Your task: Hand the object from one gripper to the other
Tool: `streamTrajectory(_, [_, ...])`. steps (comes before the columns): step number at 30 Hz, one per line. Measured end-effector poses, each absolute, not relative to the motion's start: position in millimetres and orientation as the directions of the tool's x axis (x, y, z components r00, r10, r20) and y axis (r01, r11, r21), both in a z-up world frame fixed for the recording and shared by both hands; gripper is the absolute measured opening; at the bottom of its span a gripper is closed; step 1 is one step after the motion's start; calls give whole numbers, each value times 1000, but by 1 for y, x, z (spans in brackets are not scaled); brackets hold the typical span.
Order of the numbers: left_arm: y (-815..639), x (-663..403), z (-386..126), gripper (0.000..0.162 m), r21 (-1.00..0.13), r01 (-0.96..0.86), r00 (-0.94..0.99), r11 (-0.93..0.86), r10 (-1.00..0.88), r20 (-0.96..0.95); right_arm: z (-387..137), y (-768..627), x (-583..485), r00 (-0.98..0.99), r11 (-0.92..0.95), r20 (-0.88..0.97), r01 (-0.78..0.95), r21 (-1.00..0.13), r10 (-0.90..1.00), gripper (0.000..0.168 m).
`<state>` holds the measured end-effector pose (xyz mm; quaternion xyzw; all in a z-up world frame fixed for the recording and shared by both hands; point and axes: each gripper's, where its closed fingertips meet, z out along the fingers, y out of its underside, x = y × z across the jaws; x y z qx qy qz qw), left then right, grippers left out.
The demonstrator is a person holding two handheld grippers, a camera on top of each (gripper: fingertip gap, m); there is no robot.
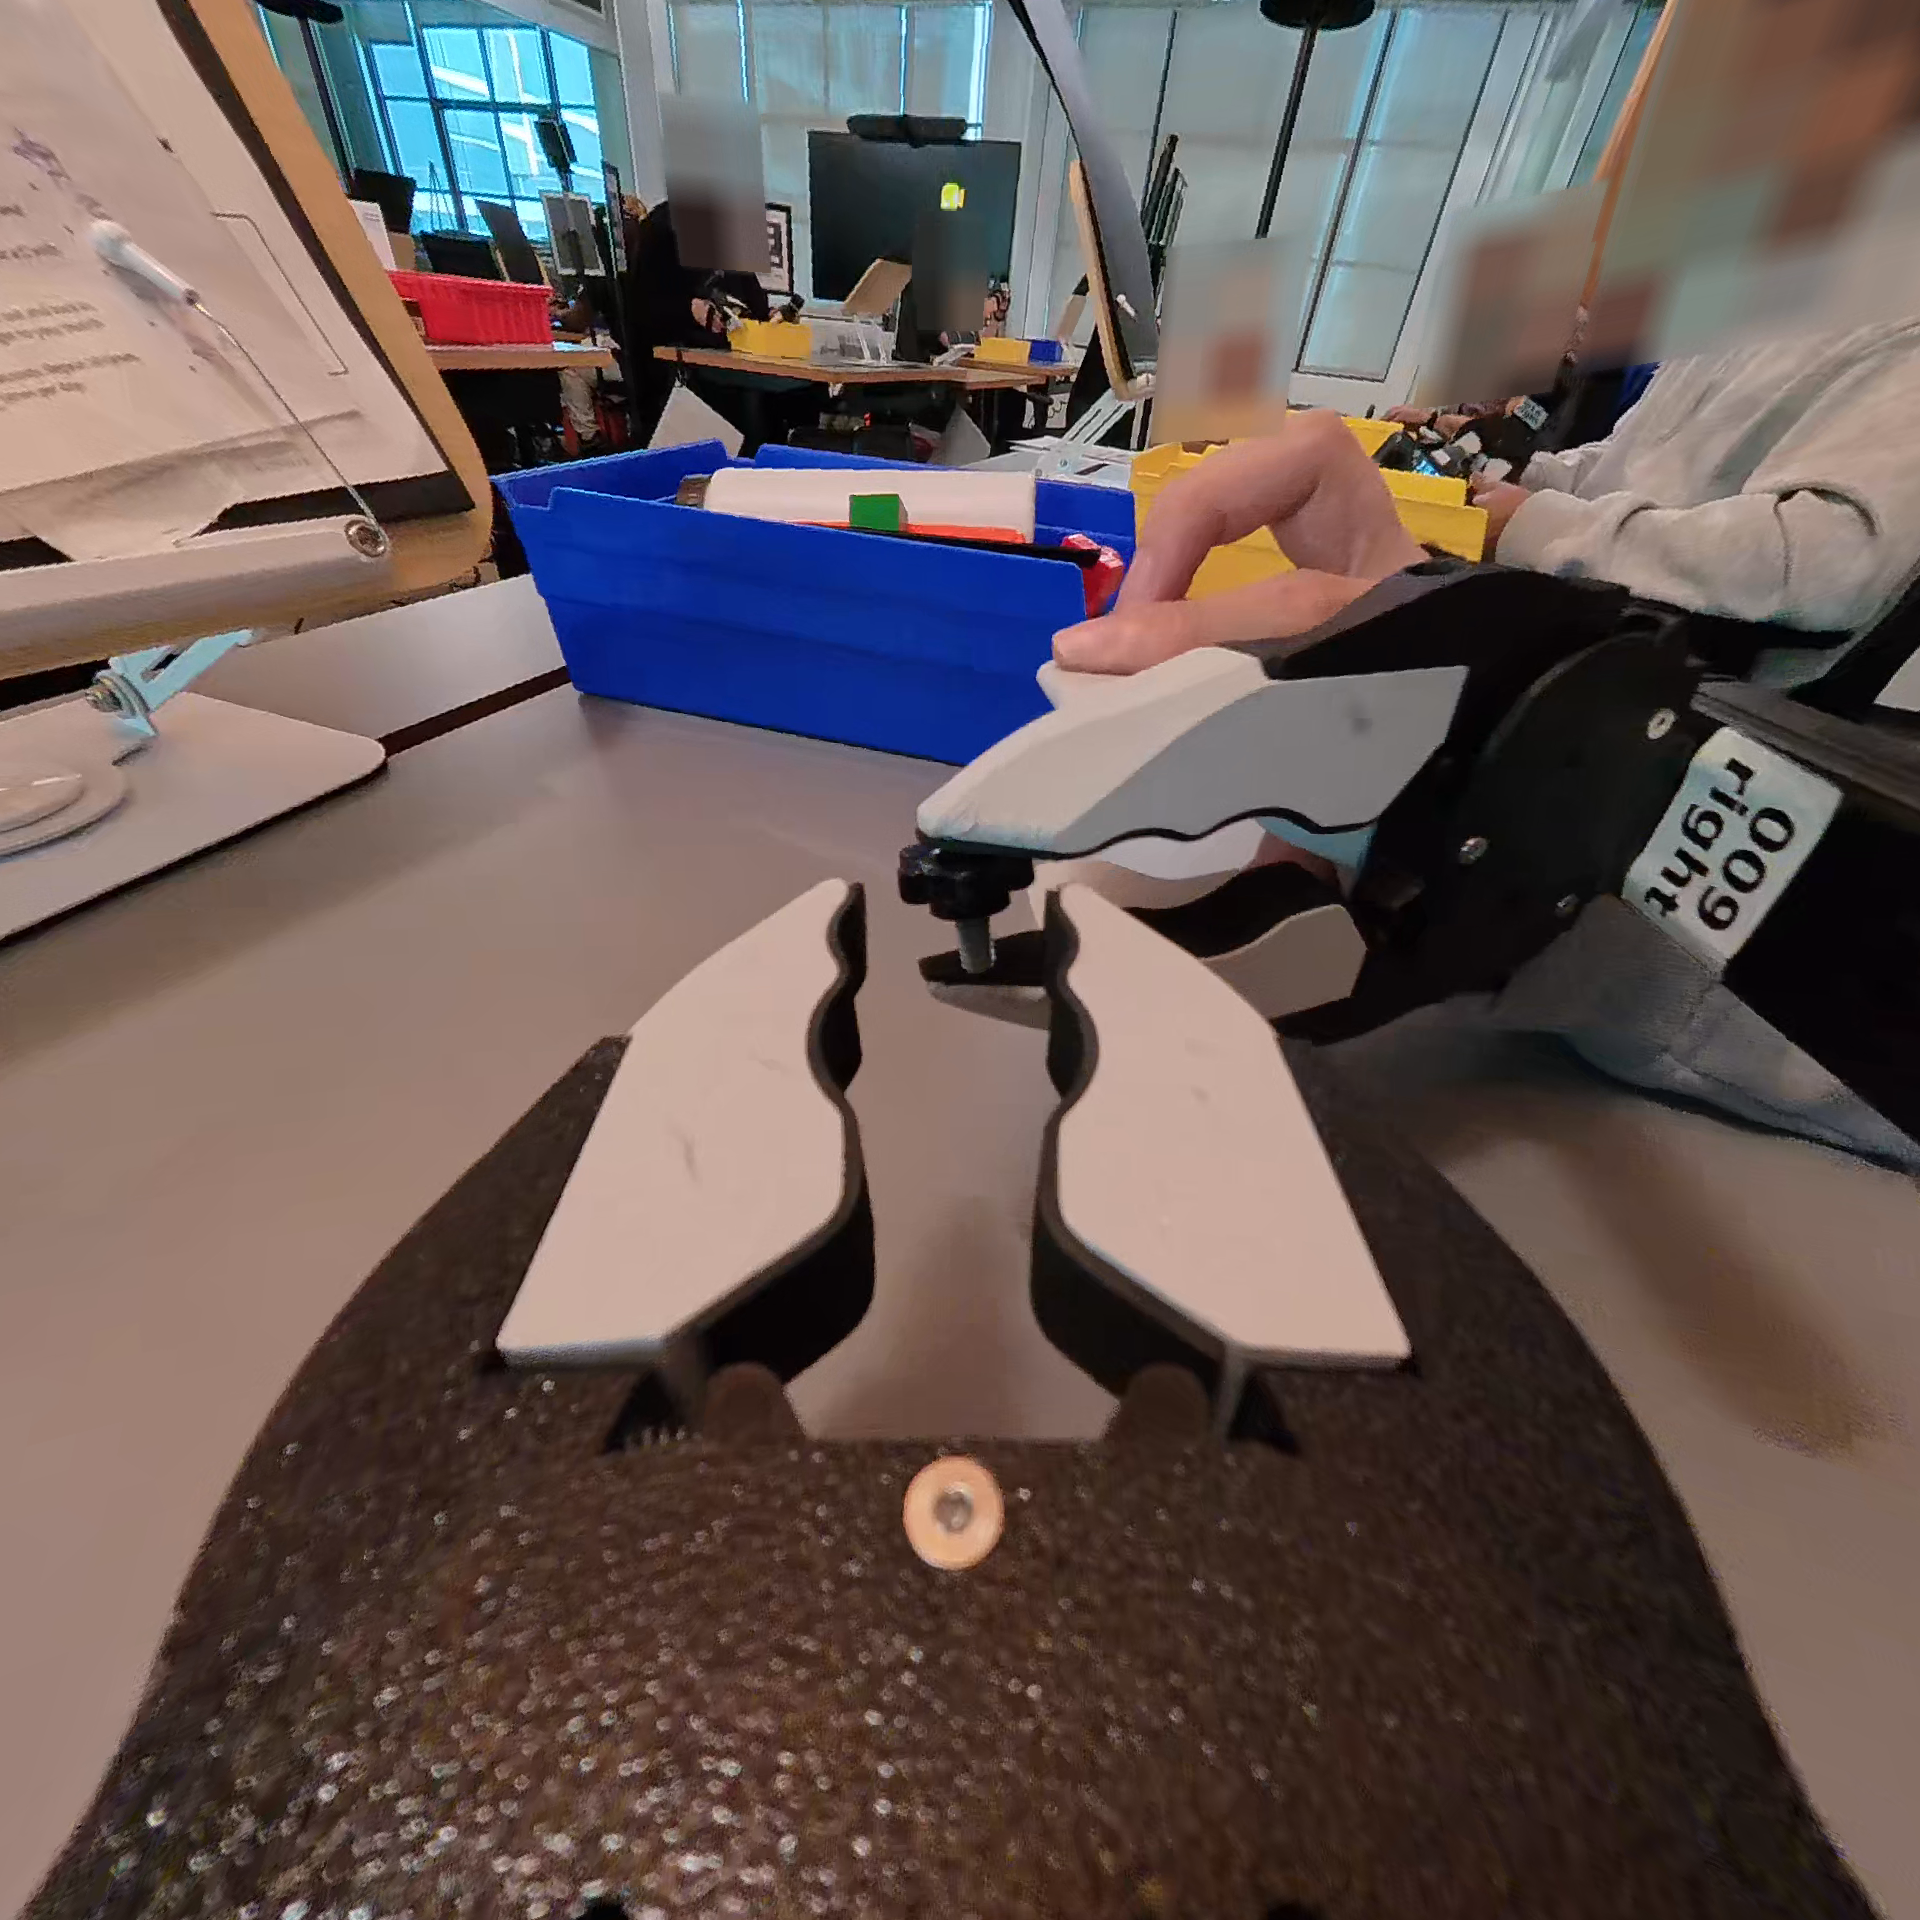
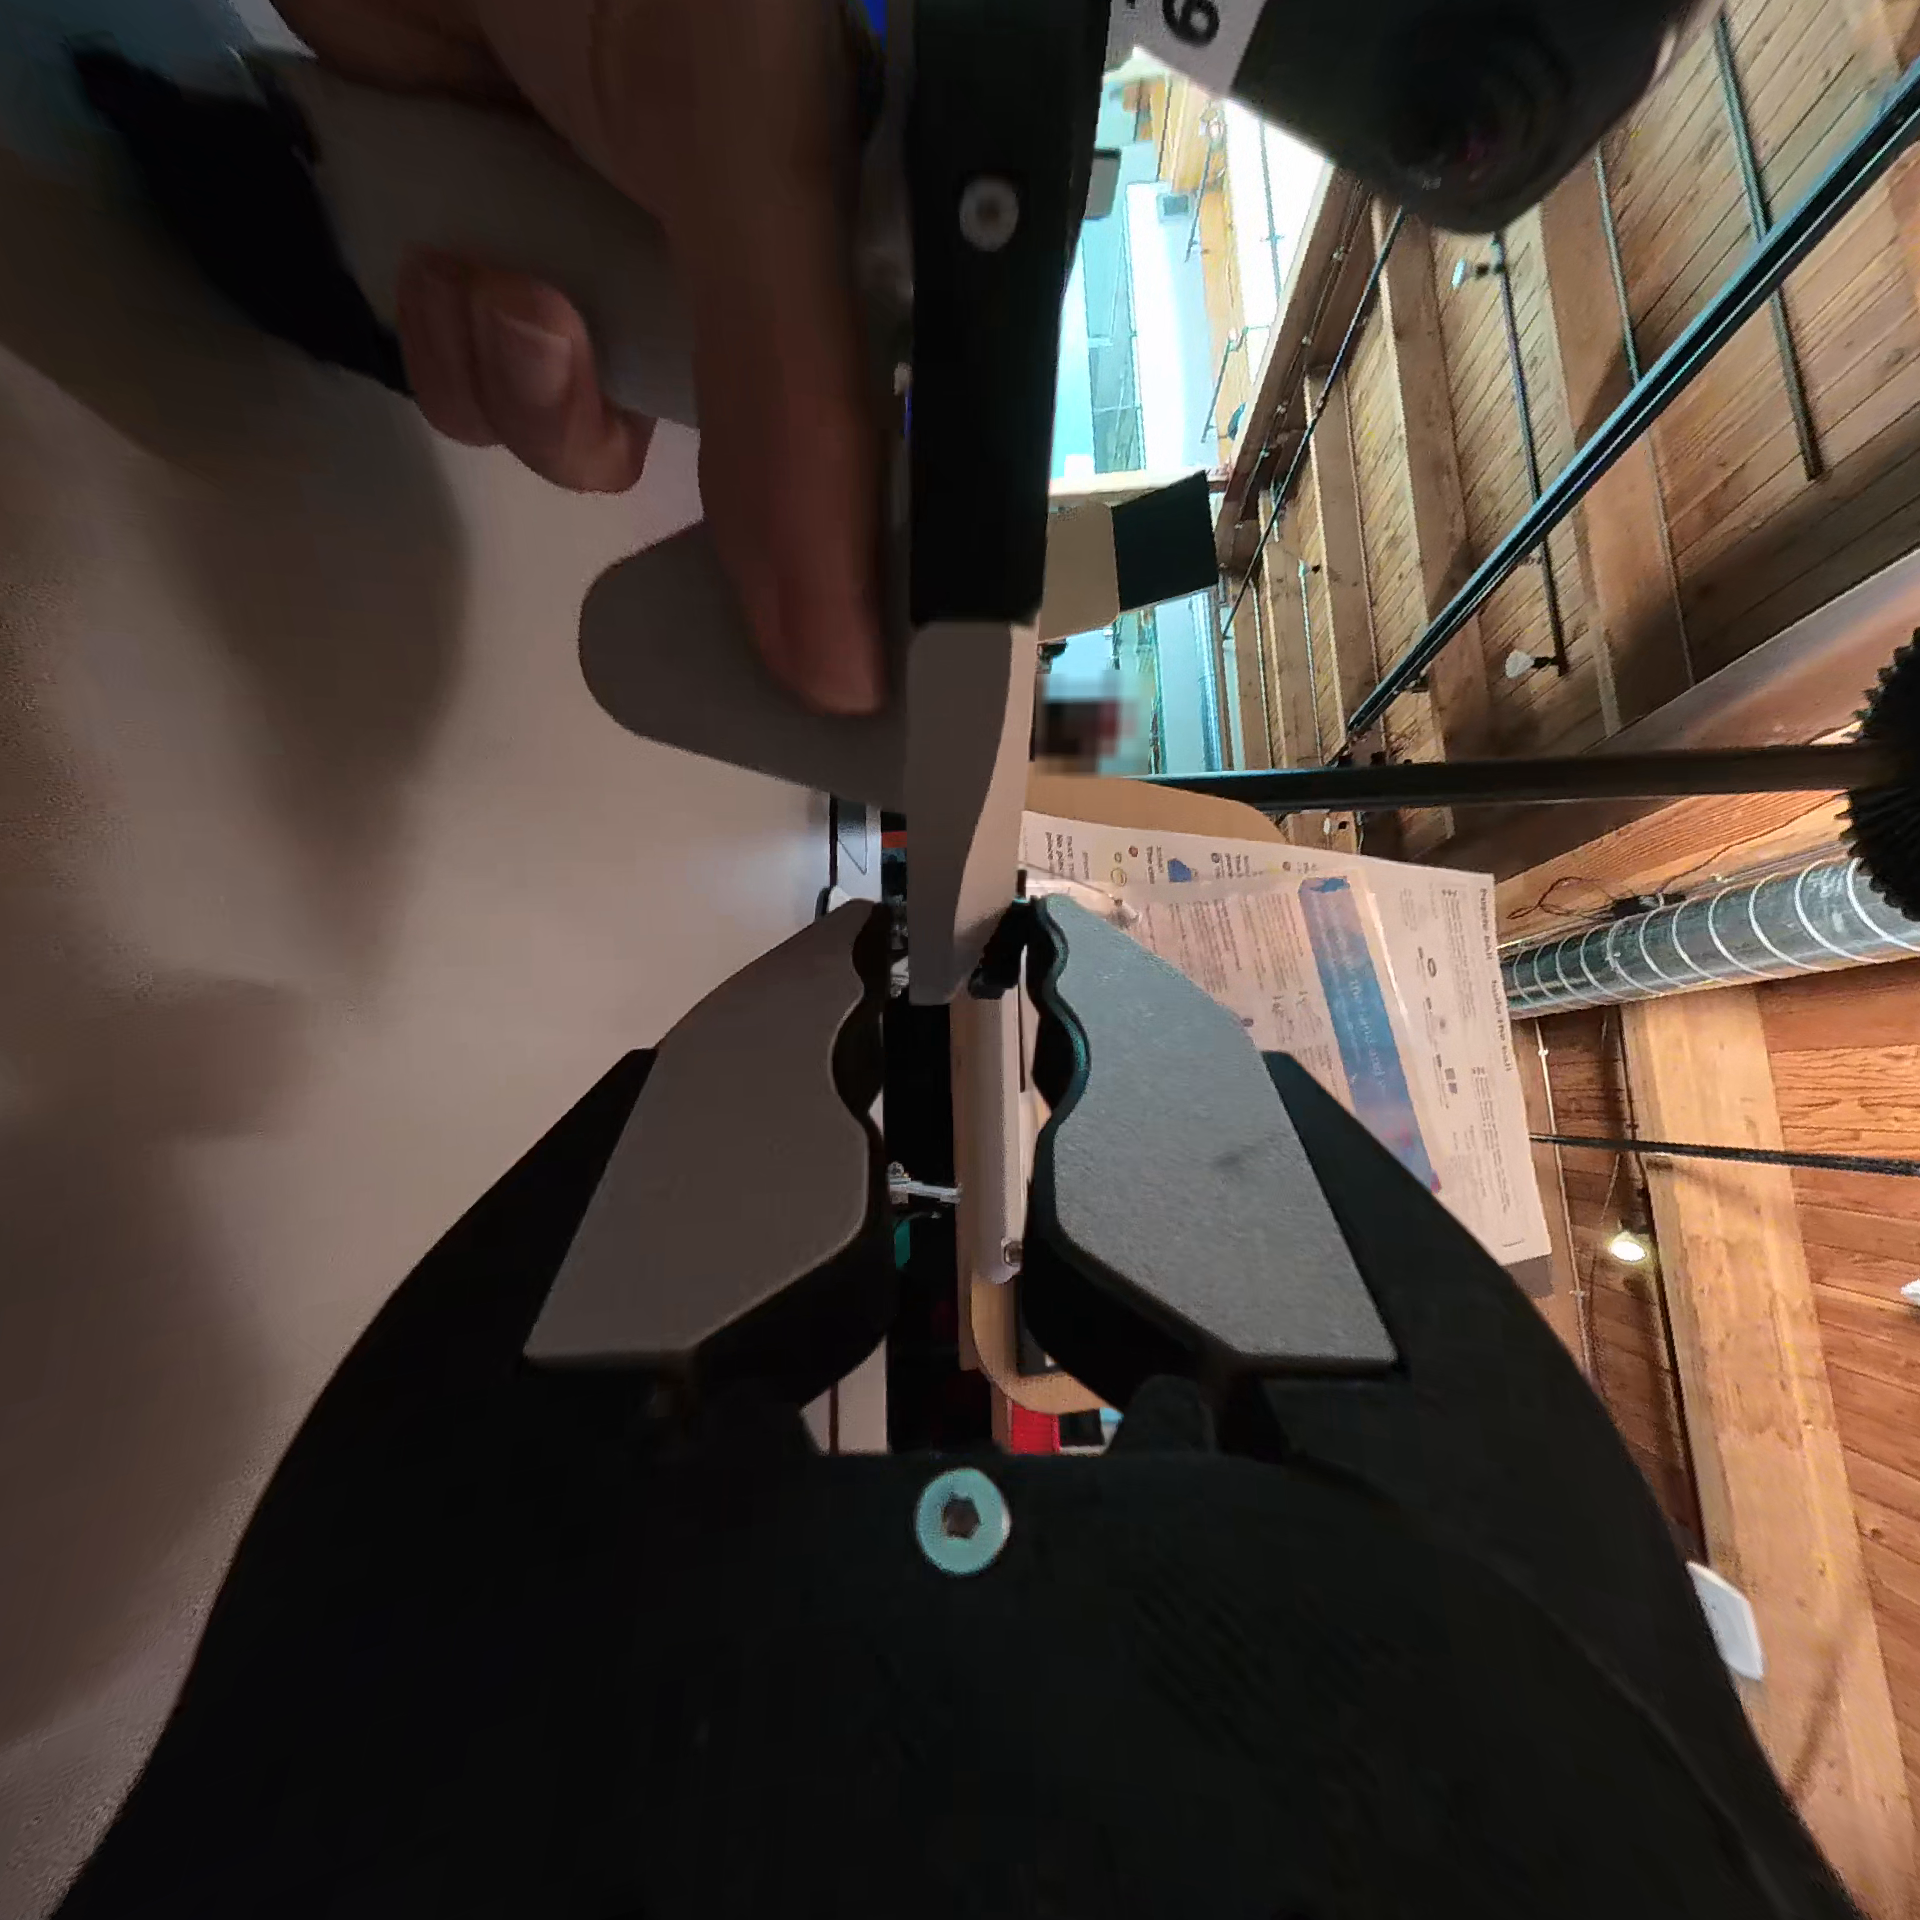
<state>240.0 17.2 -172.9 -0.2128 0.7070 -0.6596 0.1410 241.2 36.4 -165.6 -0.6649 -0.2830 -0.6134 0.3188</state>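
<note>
The object is a small black knob with a threaded stud (image 1: 954,888). My right gripper (image 1: 940,902) comes in from the right, rolled on its side, and is shut on it: the knob sits against the upper finger and the stud end on the lower one. My left gripper (image 1: 952,914) is open just above the grey table (image 1: 436,935). Its fingertips (image 1: 831,914) flank the knob without touching it. In the right wrist view, the knob (image 2: 994,951) shows as a dark bit between my right gripper's tips (image 2: 951,935). One white left finger (image 2: 951,831) reaches in beside it.
A blue bin (image 1: 790,623) holding a white roll and a green block stands behind the grippers. A yellow bin (image 1: 1236,561) is behind it to the right. A paper stand (image 1: 208,343) with a flat base fills the left. A hand (image 1: 1236,530) rests on the right gripper. The tips of both grippers are at nearly the same place.
</note>
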Motion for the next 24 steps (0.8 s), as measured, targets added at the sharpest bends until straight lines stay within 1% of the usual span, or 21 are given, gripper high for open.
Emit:
streamTrajectory(2, [16,238,-173,22,-993,-106,-877,45,-475,72,-165,37,241,78,-642,997,764,-68,-12,25])
streamTrajectory(4, [17,240,-173,18,-994,-94,-872,57,-487,54,-165,37,241,88,-638,996,766,-78,-15,24])
streamTrajectory(7, [16,239,-172,18,-996,-67,-873,66,-487,27,-163,36,240,120,-618,991,775,-133,-62,24])
streamTrajectory(8, [17,239,-170,18,-997,-46,-869,61,-496,9,-161,35,241,153,-609,983,772,-183,-101,25])
streamTrajectory(9, [20,242,-167,18,-998,-21,-856,61,-517,-14,-159,33,241,217,-591,964,762,-265,-152,28])
streamTrajectory(10, [23,244,-166,18,-998,2,-842,63,-539,-36,-156,32,242,294,-562,935,747,-356,-201,41])
streamTrajectory(12, [35,252,-160,18,-998,33,-795,55,-603,-60,-151,31,238,512,-435,807,679,-591,-295,57])
streamTrajectory(13, [41,257,-158,18,-997,50,-764,58,-641,-76,-146,31,237,632,-347,698,606,-716,-336,63])
streamTrajectory(14, [47,261,-157,18,-994,73,-729,81,-675,-109,-141,32,235,739,-250,567,509,-824,-364,66])
streamTrajectory(15, [51,264,-157,18,-987,108,-695,121,-701,-162,-136,32,234,831,-151,421,393,-907,-364,67])
streamTrajectory(16, [53,265,-156,18,-973,152,-660,173,-715,-230,-132,31,235,891,-65,275,270,-961,-362,65])
streamTrajectory(17, [53,264,-156,18,-952,201,-628,230,-716,-305,-130,30,238,921,0,157,168,-986,-356,60])
streamTrajectory(19, [48,262,-156,18,-894,281,-564,350,-693,-449,-132,27,246,932,68,6,32,-997,-362,57])
streamTrajectory(21, [39,257,-158,18,-821,345,-507,455,-646,-571,-139,30,248,933,76,-69,-45,-996,-352,56])
streamTrajectory(23, [31,253,-160,18,-766,385,-466,515,-607,-643,-146,34,246,938,52,-98,-85,-995,-332,50])
streamTrajectory(24, [28,252,-161,18,-748,393,-457,534,-592,-663,-148,36,243,944,41,-88,-79,-996,-318,44])
